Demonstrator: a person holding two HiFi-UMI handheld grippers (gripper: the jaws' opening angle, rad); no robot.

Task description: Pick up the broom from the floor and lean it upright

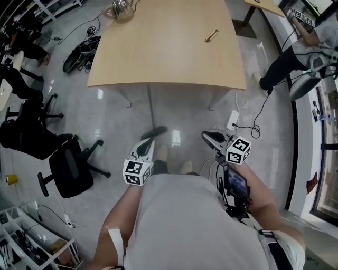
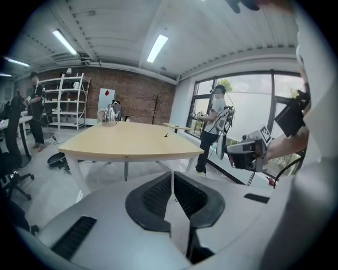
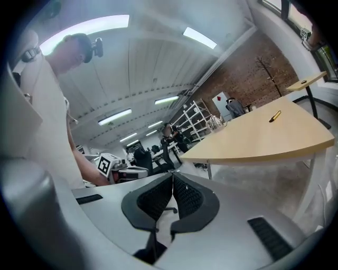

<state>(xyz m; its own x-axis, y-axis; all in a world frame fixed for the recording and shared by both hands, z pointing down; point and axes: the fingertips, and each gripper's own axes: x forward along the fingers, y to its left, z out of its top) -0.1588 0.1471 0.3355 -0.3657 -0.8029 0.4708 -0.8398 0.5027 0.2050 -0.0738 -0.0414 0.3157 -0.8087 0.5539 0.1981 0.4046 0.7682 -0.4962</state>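
The broom [image 1: 152, 108] stands on end against the near edge of the wooden table [image 1: 169, 58]. Its thin grey handle rises to the tabletop rim and its dark head [image 1: 155, 131] rests on the floor. In the left gripper view the handle [image 2: 125, 170] shows under the table edge. My left gripper [image 1: 151, 141] hovers just short of the broom head, its jaws shut [image 2: 172, 175] with nothing between them. My right gripper [image 1: 206, 136] is off to the right, also shut [image 3: 172, 177] and empty. Neither gripper touches the broom.
A metal kettle [image 1: 120, 9] and a small brass piece [image 1: 211, 35] lie on the table. A black office chair [image 1: 68, 163] stands at the left and a dark bag [image 1: 79, 52] behind it. Cables [image 1: 253, 126] trail on the floor at the right, near another person [image 1: 296, 58].
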